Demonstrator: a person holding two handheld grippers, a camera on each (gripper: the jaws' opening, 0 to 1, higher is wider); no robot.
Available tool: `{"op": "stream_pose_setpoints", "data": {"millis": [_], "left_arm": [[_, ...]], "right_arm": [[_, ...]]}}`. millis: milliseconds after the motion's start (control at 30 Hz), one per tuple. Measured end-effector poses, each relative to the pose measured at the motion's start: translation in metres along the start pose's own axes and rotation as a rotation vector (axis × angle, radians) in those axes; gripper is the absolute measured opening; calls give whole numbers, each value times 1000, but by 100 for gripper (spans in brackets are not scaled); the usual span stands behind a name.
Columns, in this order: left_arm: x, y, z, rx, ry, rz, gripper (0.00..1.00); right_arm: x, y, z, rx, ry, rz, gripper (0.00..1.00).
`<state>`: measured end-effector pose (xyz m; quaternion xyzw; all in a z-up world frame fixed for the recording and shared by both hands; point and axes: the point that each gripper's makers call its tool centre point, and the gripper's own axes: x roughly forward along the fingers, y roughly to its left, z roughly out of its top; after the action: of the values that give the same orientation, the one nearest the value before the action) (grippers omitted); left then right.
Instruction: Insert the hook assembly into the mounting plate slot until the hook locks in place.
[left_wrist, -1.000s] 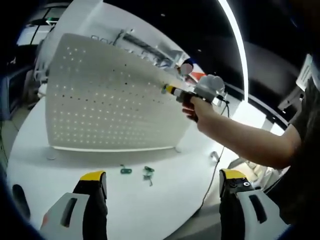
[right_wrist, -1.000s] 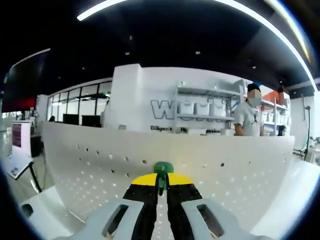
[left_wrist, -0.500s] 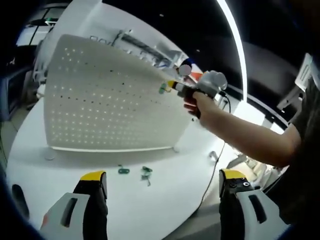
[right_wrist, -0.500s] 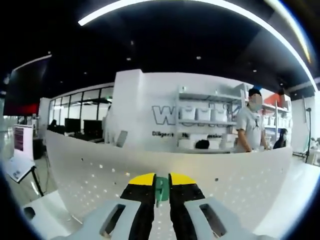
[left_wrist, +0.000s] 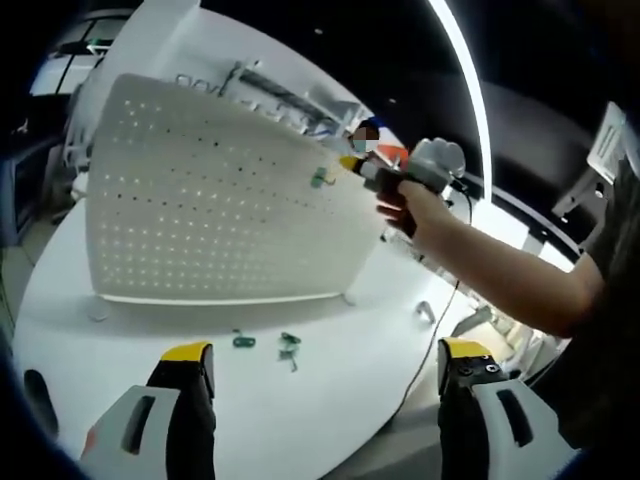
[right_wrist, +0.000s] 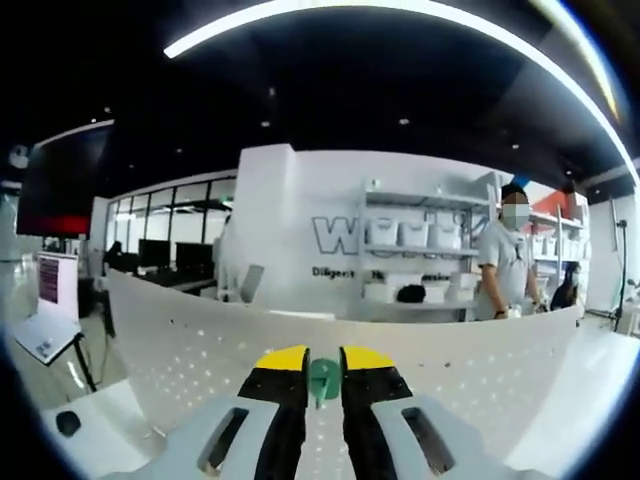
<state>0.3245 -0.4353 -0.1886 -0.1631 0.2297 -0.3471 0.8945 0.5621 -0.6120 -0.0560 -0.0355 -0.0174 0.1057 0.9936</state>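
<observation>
HANDLING THE GREEN HOOK AT THE PEGBOARD

Position of parts. The white pegboard (left_wrist: 210, 190) stands upright on the round white counter (left_wrist: 330, 400). In the left tool view, the right tool (left_wrist: 352, 166) is held by a hand (left_wrist: 410, 205) at the board's upper right area, with the green hook (left_wrist: 319, 179) at its tip, against or just off the board face; contact cannot be confirmed. In the right tool view, the hook (right_wrist: 322, 378) sits between the yellow-tipped jaws, which are closed narrowly on it, with the pegboard (right_wrist: 180, 360) directly ahead.

Left tool (left_wrist: 325, 365). Its jaws stand wide apart and hold nothing. It hangs above the near edge of the counter.

Spare parts. Two small green pieces (left_wrist: 268, 345) lie on the counter near the foot of the board.

Handling properties (judgement). The hook appears small, light and rigid, probably moulded plastic. It should not deform under a firm pinch, but its smooth surface may let it twist between the jaws. Grip the flat body, leaving the insertion end free beyond the jaw tips. The board is thin, perforated sheet and may flex or shift when pushed; press squarely into the hole, not at an angle.
</observation>
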Motion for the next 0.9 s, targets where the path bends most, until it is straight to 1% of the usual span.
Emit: {"op": "stream_pose_setpoints", "data": {"millis": [167,433,633,800,900], "left_arm": [[-2,-2,-2,0,-2,3,94],[-3,-4,-1,8,-3,4,94],[-5,-3,-3,9,-1,9,93],[-6,-4,-6,7,3,11,93],[-6,-4,-6,6,0,11,93]], "right_arm": [[-12,1,1,-11,7,16,11],[-30,7,-5,-31,29,46,10],[-50,15,-20,-52,65,81,10],[-68,24,-37,-79,102,116,10],[-79,30,-48,-112,116,133,10]]}}
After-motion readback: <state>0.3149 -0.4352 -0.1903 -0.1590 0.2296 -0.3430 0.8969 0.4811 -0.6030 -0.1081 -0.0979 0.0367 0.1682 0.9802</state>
